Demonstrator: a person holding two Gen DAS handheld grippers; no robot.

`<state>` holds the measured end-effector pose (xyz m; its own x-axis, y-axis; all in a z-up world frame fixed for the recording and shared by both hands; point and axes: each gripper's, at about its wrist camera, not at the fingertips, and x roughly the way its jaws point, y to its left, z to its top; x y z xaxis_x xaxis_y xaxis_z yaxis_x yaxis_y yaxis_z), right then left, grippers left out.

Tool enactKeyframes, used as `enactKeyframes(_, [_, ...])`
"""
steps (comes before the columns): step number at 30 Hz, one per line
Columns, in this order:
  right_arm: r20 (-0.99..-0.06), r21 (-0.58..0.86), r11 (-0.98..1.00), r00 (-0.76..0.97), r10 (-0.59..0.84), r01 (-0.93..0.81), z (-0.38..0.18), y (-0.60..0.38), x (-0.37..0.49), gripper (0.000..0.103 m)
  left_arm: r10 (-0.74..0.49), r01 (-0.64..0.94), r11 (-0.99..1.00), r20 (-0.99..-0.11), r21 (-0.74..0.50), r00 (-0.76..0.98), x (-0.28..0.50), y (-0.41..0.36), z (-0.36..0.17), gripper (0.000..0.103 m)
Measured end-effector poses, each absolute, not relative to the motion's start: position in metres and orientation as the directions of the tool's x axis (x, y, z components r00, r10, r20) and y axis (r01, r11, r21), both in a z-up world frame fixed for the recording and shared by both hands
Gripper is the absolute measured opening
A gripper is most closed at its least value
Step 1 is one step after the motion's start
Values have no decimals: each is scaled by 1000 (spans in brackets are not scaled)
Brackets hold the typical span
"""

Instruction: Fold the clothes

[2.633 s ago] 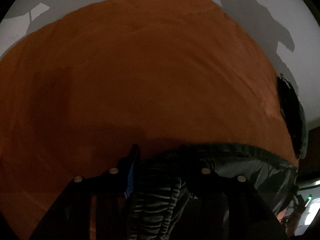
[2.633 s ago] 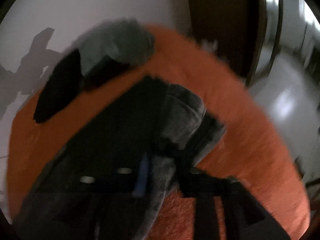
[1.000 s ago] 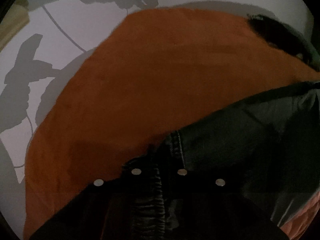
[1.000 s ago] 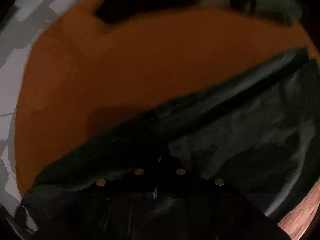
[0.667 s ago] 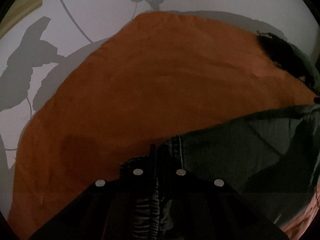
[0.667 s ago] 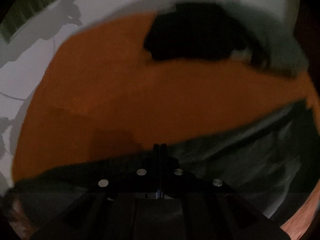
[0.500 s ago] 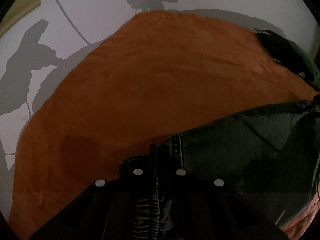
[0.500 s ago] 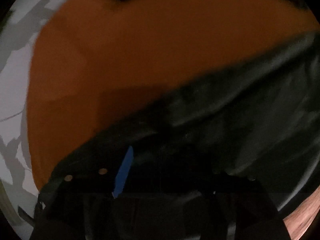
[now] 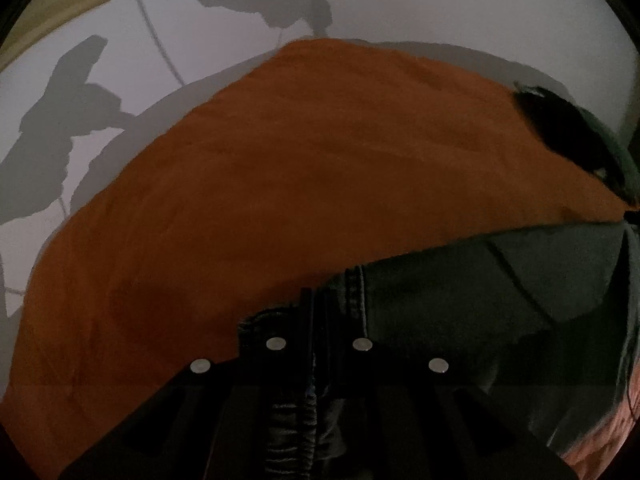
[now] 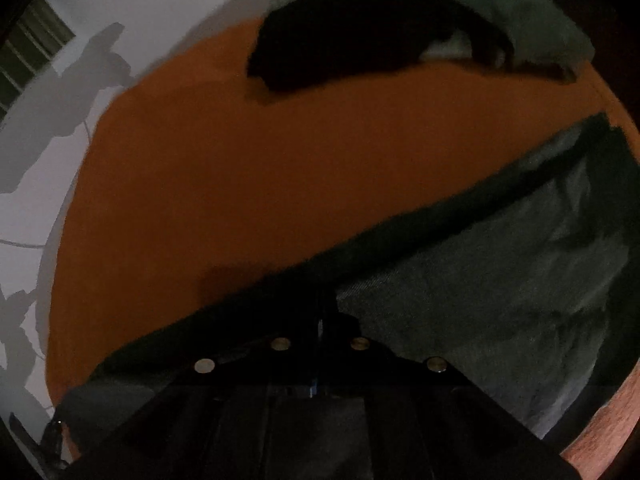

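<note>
Left wrist view: sits just behind the left gripper [image 9: 316, 300], whose dark fingers fill the bottom centre; faces steeply down and forward, close over the orange cover [image 9: 280, 184].
Left view far field: white wall [image 9: 460, 4] with shadows along the top of the frame.
Right wrist view: rides behind the right gripper [image 10: 320, 308] at bottom centre; also tilted steeply down, close to the surface.
Shared ground: the orange cover [image 10: 240, 152], the grey-green garment [image 9: 500, 280] [image 10: 500, 272] at lower right, and the dark clothes pile [image 9: 560, 128] [image 10: 360, 28], right edge in one, top in the other.
</note>
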<state>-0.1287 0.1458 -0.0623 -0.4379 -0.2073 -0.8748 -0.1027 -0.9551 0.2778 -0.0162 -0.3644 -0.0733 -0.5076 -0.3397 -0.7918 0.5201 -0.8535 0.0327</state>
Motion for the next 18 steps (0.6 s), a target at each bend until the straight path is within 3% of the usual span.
enactKeyframes(8, [-814,224,-969,-568,-124,-108,-52,122,-147,0,-354,595,-803,-834,39,-423,-50,-386,-92,3])
enactKeyframes(10, [-841,301,-946,-501,-205,-117,-74,131,-160,0,-417,618,-779,-820,100,-393,-57,-391,-96,2])
enactKeyframes(13, [-845,416,-904,-411,-343,-102,-89,152,-152,3,-404,657,-749,-842,81,-358,-54,-410,-104,2])
enactKeyframes(15, [-861,417,-907,-343,-375,-54,-95,172,-138,18,-359,664,-748,-849,13,-387,-42,-416,-99,3])
enactKeyframes(17, [-879,378,-923,-342,-333,-71,-96,198,-127,61,-354,641,-767,-844,15,-404,-37,-410,-86,3])
enactKeyframes(18, [-885,384,-919,-320,-340,-86,-100,207,-126,62,-355,632,-775,-842,21,-407,-37,-406,-81,3])
